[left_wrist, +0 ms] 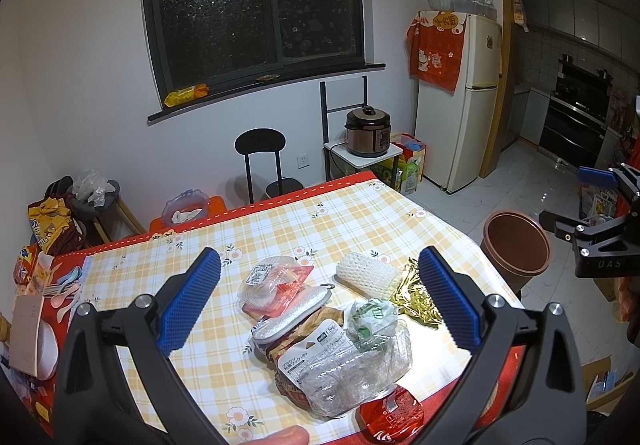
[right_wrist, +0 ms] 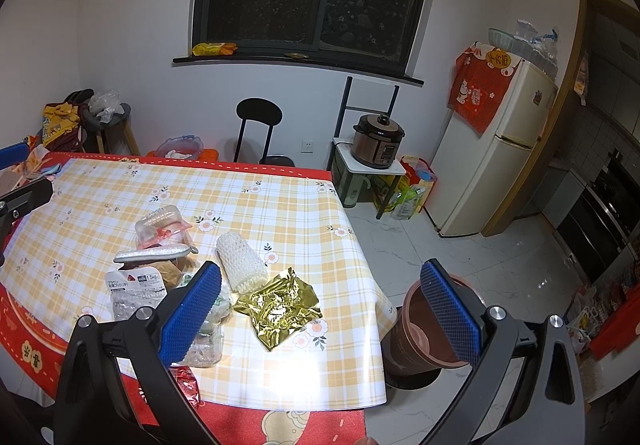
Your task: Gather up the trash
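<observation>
Yellow-and-white check oilcloth with a red border covers the worktop (right_wrist: pixel 280 205), and the trash lies in a loose heap toward its near right corner. Gold foil wrapper (right_wrist: pixel 280 305) sits crumpled closest to the right edge, touching the white foam fruit net (right_wrist: pixel 242 263) just behind it. Further in along the near edge lie a clear plastic blister pack (left_wrist: pixel 352 377) with a printed label, a green-and-white bag (left_wrist: pixel 370 315) on top of it, a silver pouch (left_wrist: pixel 292 311) and a clear clamshell box (left_wrist: pixel 272 279) — all overlapping. A red wrapper (left_wrist: pixel 390 413) hangs at the near edge.

The left gripper (left_wrist: pixel 320 301) hovers over the heap, jaws spread wide and empty. The right gripper (right_wrist: pixel 320 309) hangs above the near right corner, jaws likewise spread apart, holding nothing — one blue pad over the pile, the other over the brown bin (right_wrist: pixel 432 329), which stands on the floor just beside the worktop's right edge.
</observation>
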The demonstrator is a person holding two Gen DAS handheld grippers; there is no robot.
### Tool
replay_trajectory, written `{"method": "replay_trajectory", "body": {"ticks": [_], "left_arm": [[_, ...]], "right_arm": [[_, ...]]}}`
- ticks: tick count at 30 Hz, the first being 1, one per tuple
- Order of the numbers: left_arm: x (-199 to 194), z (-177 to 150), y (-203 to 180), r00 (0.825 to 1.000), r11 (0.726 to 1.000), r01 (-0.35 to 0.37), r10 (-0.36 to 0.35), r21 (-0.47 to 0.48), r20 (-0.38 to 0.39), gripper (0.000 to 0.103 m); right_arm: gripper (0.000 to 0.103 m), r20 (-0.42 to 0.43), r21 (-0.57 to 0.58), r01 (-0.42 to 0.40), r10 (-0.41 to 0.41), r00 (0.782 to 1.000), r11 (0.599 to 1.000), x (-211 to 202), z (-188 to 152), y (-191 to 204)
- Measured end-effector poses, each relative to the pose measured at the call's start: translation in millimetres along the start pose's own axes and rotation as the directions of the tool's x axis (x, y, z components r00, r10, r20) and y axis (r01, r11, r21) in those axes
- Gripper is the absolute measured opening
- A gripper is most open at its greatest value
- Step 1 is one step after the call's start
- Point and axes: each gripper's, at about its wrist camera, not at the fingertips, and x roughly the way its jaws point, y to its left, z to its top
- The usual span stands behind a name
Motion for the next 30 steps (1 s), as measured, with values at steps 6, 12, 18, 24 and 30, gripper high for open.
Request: {"method": "replay_trajectory", "body": {"ticks": [6, 12, 18, 24, 30], "left_arm": [[2, -2, 2, 1.0, 1.0, 0.007, -0.007, 0.0, -0.003, 0.098], [9, -18, 13, 0.999, 0.999, 0.033, -0.034, -0.021, -0.02, 0.098], [30, -63, 25, 0.996, 0.997, 0.025, -0.032, -0.074, -0.089, 0.098], [45, -111, 47, 0.978, 0.991, 0.0, -0.028, -0.137, -0.204, 0.098], [52, -147, 69, 0.968, 0.981, -0.062, 0.014, -0.184, -0.252, 0.098]], "right_arm": [[0.098, -0.005, 0.002, -0.013, 0.013, 1.0, 1.0, -6, 0, 12], [0.098, -0.039, 0.035, -0.084, 0.085, 0.996, 0.996, 17, -12, 12], [0.098, -0.092, 0.059, -0.219, 0.223, 0.97, 0.974, 42, -38, 31], [0.098, -0.216, 0.016, -0.302, 0.298, 0.93, 0.953, 74, -70, 71], [0.098, -0.328, -0.041, -0.351, 0.319, 0.889, 0.935, 91, -99, 117]]}}
